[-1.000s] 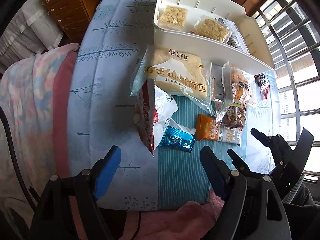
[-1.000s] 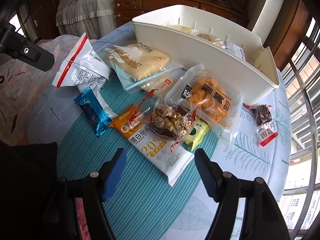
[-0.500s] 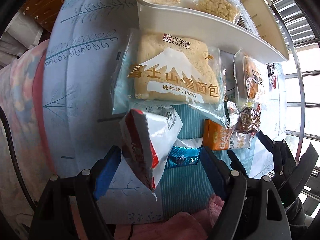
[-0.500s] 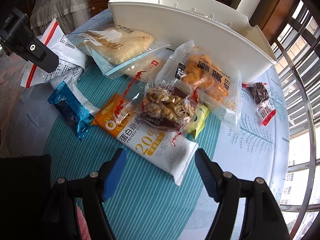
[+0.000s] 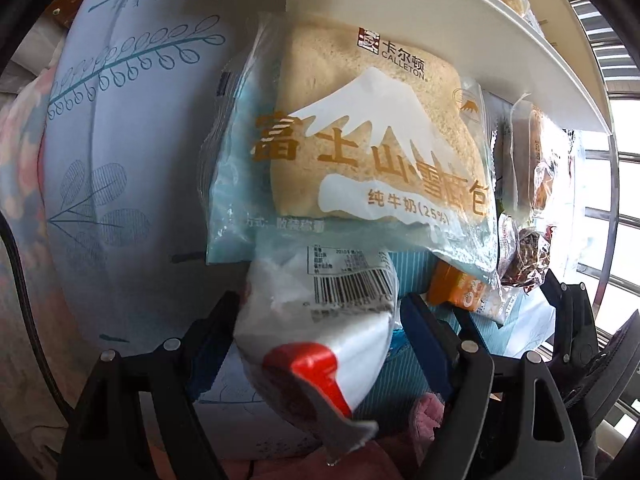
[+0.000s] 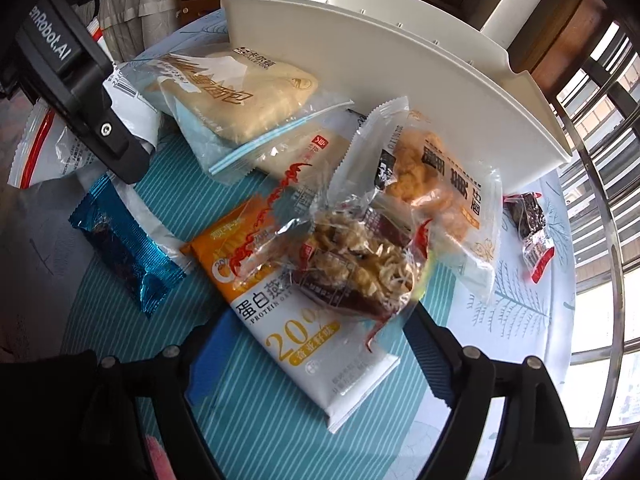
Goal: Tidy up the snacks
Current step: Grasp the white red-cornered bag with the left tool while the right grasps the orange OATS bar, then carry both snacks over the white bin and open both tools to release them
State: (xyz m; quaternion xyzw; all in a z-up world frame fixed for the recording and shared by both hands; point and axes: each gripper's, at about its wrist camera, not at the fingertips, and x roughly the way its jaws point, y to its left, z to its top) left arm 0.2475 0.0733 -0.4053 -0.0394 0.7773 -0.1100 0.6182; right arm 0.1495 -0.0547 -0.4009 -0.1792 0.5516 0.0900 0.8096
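Two tools spread: left tool (image 5: 320, 320) straddles white pouch (image 5: 320, 320); bread pack (image 5: 360, 152) blocks tray (image 5: 440, 40).

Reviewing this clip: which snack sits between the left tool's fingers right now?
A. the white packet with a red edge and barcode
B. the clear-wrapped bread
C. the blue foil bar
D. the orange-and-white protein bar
A: in the left wrist view, the white packet with a red edge and barcode fills the gap of the left tool, whose fingers are not visibly closed on it.

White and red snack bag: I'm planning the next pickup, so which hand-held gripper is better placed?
Left hand-held gripper: the white and red snack bag sits between its open fingers; the right faces other packets.
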